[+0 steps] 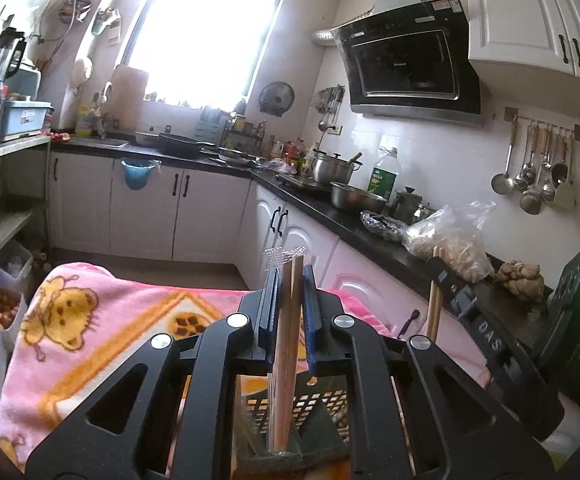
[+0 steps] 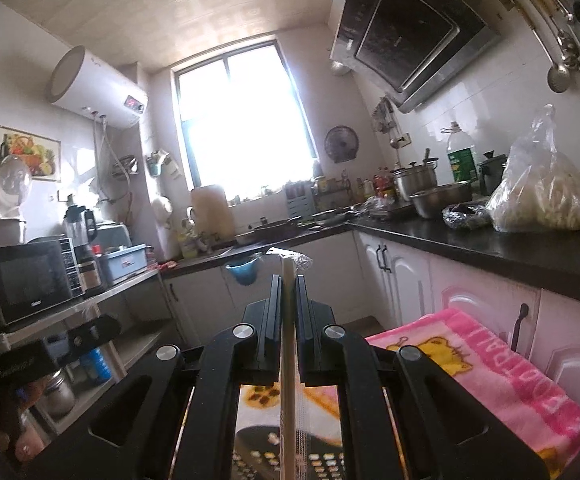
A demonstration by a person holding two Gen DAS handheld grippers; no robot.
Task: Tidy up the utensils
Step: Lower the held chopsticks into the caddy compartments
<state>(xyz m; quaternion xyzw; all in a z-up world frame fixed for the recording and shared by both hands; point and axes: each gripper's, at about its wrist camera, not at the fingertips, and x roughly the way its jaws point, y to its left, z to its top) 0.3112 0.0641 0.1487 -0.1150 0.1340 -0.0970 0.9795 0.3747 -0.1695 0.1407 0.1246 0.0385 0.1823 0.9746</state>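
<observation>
My left gripper [image 1: 291, 276] is shut on a pair of wooden chopsticks in a clear wrapper [image 1: 286, 340], held upright above a dark perforated utensil basket [image 1: 321, 412]. My right gripper [image 2: 288, 284] is shut on another wrapped pair of chopsticks [image 2: 288, 360], also upright, above the same dark basket [image 2: 321, 460]. The right gripper [image 1: 465, 300] with its chopsticks [image 1: 433, 296] shows at the right of the left wrist view. The left gripper's body shows at the left edge of the right wrist view.
A pink cartoon blanket [image 1: 90, 320] covers the surface under the basket. A black countertop [image 1: 329, 208] at right carries pots, an oil bottle and plastic bags [image 1: 449, 240]. Ladles hang on a wall rail [image 1: 537, 168]. Shelves with a microwave [image 2: 30, 280] stand at left.
</observation>
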